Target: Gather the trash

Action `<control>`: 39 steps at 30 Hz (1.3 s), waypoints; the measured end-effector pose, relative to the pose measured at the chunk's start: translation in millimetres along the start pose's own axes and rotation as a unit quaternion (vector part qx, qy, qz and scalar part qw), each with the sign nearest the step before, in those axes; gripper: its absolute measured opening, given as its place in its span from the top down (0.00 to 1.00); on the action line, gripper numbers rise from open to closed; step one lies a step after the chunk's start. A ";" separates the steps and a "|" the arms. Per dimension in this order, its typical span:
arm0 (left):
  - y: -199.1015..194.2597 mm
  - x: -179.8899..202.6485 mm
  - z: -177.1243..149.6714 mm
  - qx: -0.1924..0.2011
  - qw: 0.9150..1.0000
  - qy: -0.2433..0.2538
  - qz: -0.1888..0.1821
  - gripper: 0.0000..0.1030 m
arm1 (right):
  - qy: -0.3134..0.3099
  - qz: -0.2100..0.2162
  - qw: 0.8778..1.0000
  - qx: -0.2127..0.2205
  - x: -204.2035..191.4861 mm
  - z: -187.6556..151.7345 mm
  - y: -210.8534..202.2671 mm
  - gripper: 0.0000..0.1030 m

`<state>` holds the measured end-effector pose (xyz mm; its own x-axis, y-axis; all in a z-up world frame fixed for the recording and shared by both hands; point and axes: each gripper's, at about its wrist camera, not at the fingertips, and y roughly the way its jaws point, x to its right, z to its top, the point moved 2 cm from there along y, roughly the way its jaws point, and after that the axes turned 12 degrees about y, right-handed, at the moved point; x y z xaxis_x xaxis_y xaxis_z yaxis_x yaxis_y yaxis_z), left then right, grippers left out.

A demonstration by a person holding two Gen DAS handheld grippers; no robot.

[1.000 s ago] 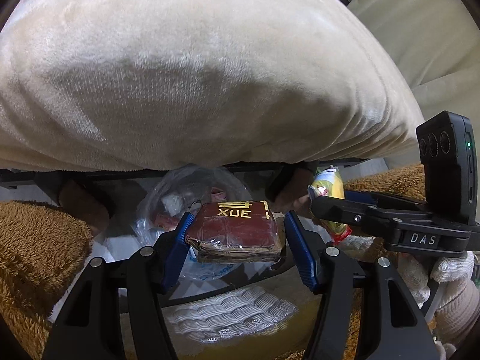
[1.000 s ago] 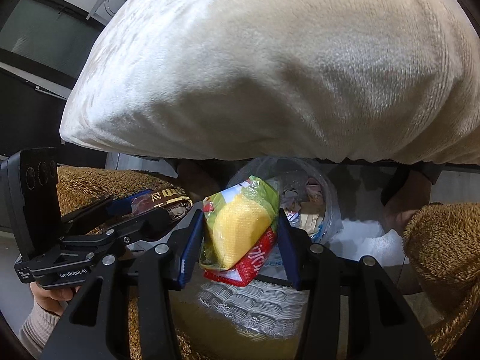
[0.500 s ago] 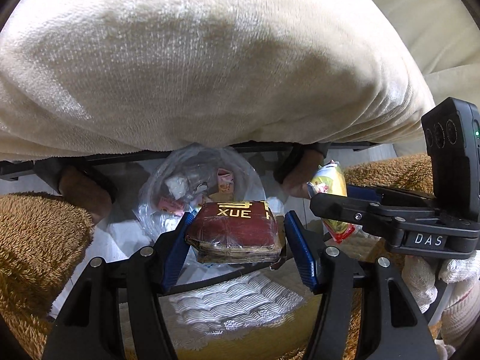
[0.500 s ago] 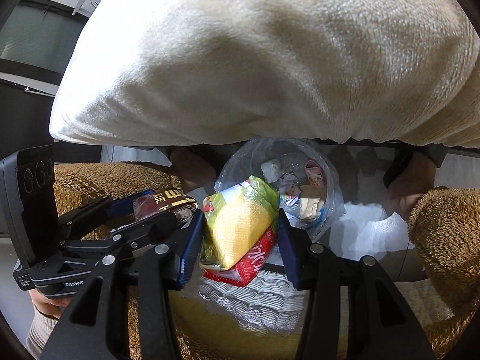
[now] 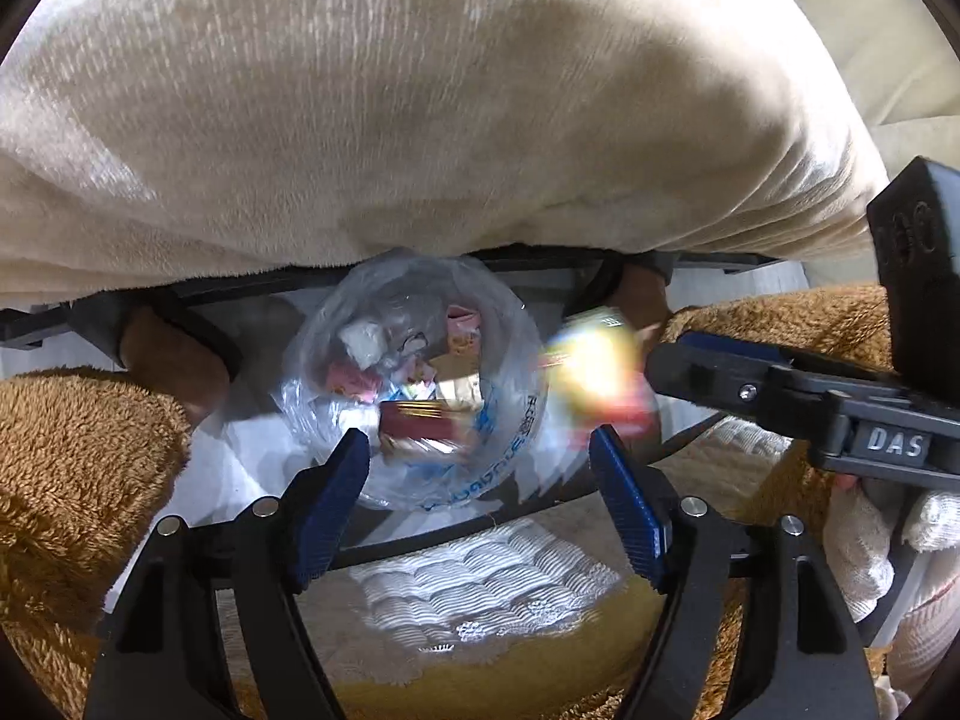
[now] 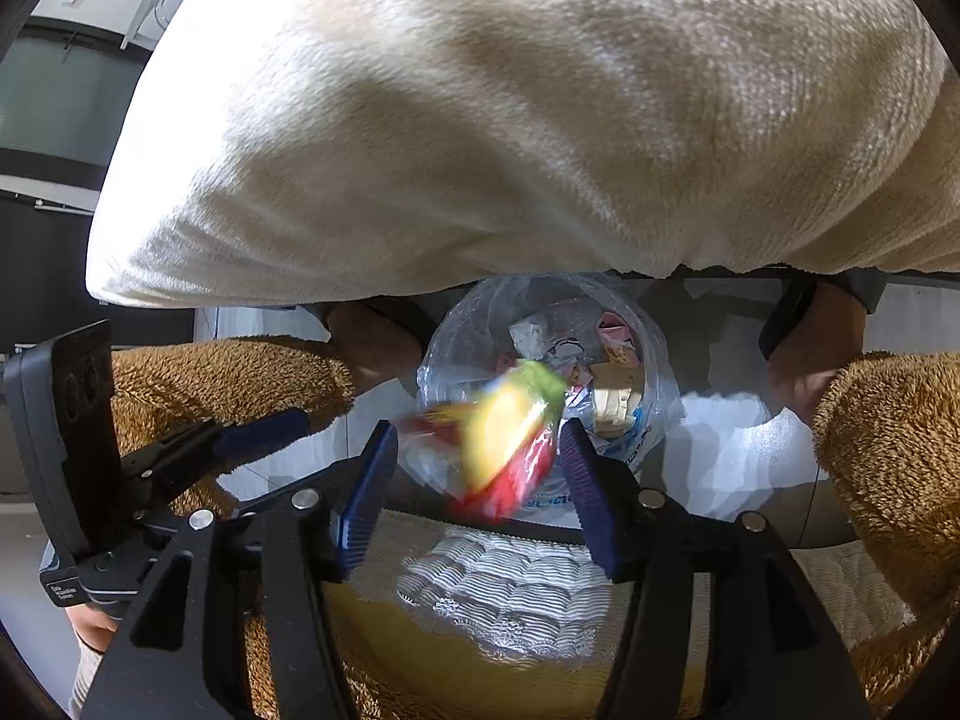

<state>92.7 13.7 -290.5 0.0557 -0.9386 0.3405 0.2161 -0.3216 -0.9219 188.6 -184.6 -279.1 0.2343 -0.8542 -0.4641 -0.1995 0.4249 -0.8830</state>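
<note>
Left wrist: clear gap between left gripper [image 5: 480, 483] pads, over trash bag [image 5: 414, 384] rim.

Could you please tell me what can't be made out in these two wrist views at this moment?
- Red packet, left wrist view: motion-blurred, lettering unreadable.
- Yellow wrapper, right wrist view: smeared; print illegible.
- Bag contents: too small, behind crinkled plastic.
- Everything above: hidden by the cream blanket.

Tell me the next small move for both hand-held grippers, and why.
Probably hold both over the clear trash bag briefly, then lift away. The left hand-held gripper has just been opening, and the dark red packet blurs below its pads. The right hand-held gripper has also been opening; the yellow snack wrapper is blurred between its pads, apparently released.
</note>
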 end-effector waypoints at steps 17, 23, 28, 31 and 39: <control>-25.4 1.7 -3.7 0.053 0.999 0.002 0.010 0.28 | -0.007 0.020 0.999 0.030 -2.1 -5.4 -23.1 0.45; -49.4 3.8 -5.4 0.094 0.996 -0.001 0.007 0.28 | -0.015 0.041 0.997 0.057 -3.8 -9.8 -44.6 0.45; -68.6 6.3 -4.0 0.119 0.993 -0.006 0.002 0.28 | -0.026 0.050 0.994 0.090 -6.7 -13.9 -67.6 0.45; -82.9 12.2 -2.3 0.137 0.991 0.001 0.007 0.28 | -0.043 0.049 0.991 0.120 -11.4 -20.1 -84.3 0.45; -137.2 31.9 -1.7 0.200 0.979 0.027 0.025 0.28 | -0.089 0.044 0.974 0.202 -24.1 -39.2 -136.3 0.45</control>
<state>63.1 27.7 -153.6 0.0255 -0.9606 0.2769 0.5798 -0.2115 -0.7869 172.8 -233.6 -144.8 0.4020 -0.7586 -0.5128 0.1550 0.6083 -0.7784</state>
